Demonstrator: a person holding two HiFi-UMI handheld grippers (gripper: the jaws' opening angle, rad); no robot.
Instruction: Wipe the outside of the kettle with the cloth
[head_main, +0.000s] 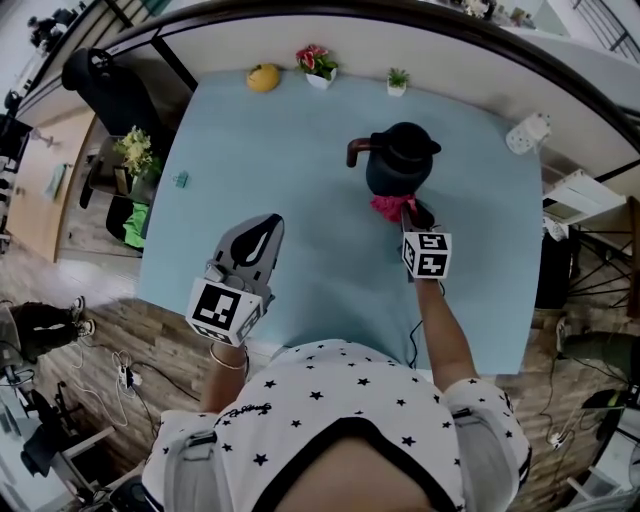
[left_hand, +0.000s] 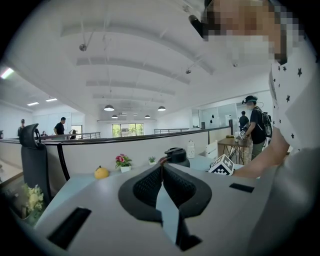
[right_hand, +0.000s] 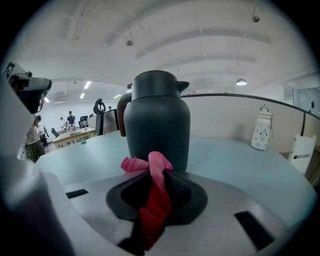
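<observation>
A dark kettle (head_main: 400, 160) with a brown handle stands upright on the pale blue table (head_main: 300, 150), toward the far right. My right gripper (head_main: 412, 213) is shut on a pink cloth (head_main: 393, 206), whose bunched end lies against the kettle's near side. In the right gripper view the kettle (right_hand: 157, 122) fills the centre and the cloth (right_hand: 152, 200) hangs between the jaws. My left gripper (head_main: 268, 222) hovers over the table's near left, shut with nothing in it; the left gripper view shows the kettle (left_hand: 177, 156) just beyond its tips (left_hand: 162, 167).
A yellow fruit (head_main: 263, 77), a small flower pot (head_main: 318, 65) and a tiny green plant (head_main: 397, 81) line the table's far edge. A white perforated object (head_main: 527, 133) sits at the far right corner. A black office chair (head_main: 110, 90) stands left of the table.
</observation>
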